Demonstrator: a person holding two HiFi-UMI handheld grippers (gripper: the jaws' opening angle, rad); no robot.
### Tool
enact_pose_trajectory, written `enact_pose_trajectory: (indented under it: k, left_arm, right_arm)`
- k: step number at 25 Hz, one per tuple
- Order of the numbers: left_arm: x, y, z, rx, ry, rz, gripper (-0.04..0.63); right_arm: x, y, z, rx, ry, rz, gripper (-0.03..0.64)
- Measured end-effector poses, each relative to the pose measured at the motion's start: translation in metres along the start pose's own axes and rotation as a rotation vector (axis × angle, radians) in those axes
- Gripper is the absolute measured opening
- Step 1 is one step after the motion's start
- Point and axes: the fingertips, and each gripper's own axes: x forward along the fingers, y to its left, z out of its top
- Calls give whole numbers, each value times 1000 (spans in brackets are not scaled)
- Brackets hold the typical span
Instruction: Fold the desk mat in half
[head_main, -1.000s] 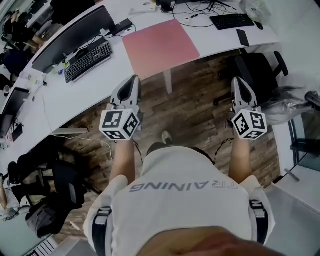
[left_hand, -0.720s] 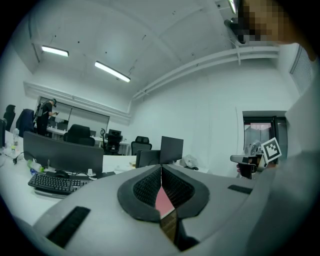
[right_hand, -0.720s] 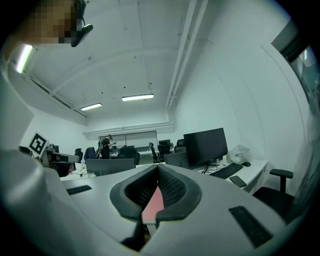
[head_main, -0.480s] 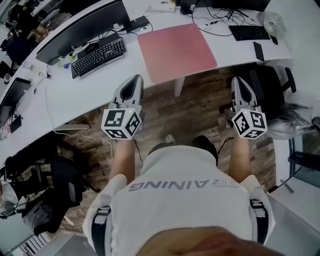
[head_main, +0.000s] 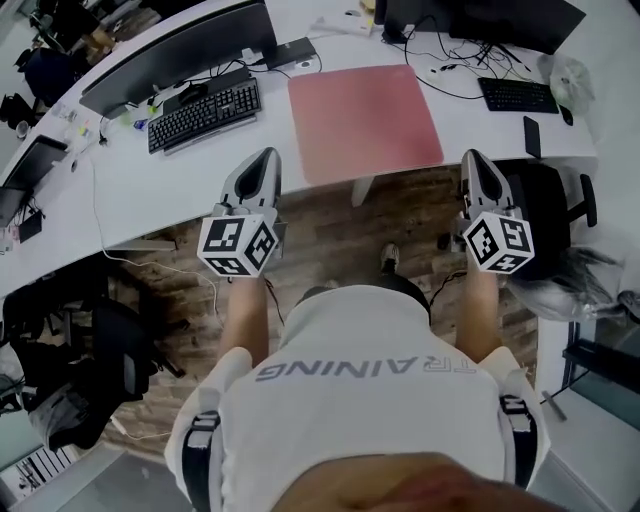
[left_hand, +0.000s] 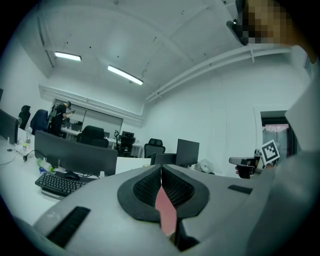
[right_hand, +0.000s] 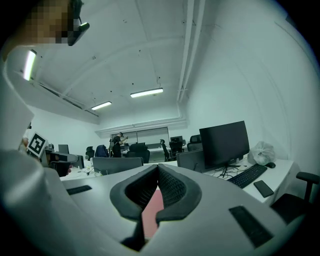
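The desk mat is lying flat and unfolded on the white counter, with its near side sitting right along the counter's near edge. Both claws are hanging short of that edge, over the wooden floor and well apart from the mat. The left claw is pressed together on nothing, and the right claw is likewise pressed together and empty. Each gripper view is showing only a sliver of pink through the gap behind the meeting tips.

Several things could be going wrong from here. The mat looks thin and is hugging the counter, so claws arriving pressed together would likely be pushing it away rather than pinching it. Spreading them first seems needed. A shove could also be sliding it toward the cables at its far right corner. Lifting one corner ahead of the other would probably be skewing the fold. The black keyboard is sitting just off the mat's left side and risks being nudged.

The mat is close to square. Its slightly longer axis appears to be running along the counter's near edge, turned a little so its right end is sitting nearer the person.
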Motion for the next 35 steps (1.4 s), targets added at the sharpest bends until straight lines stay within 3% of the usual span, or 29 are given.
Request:
enact_pose_trajectory:
  k: [13,20,30,35]
  left_arm:
    - [120,-52,6,17,7,111,32]
    - [158,-72,-12,6,47,139,32]
    - [171,-48,-38,-13,118,96,32]
    - [174,-30,-62,-31,174,72,32]
  right_arm:
    - [100,-122,2,51,83,123,23]
    - [128,-163,-36,95,204,178,23]
    - [139,-154,-123,76,426,121,31]
    - [143,-158,-191,40,594,61,132]
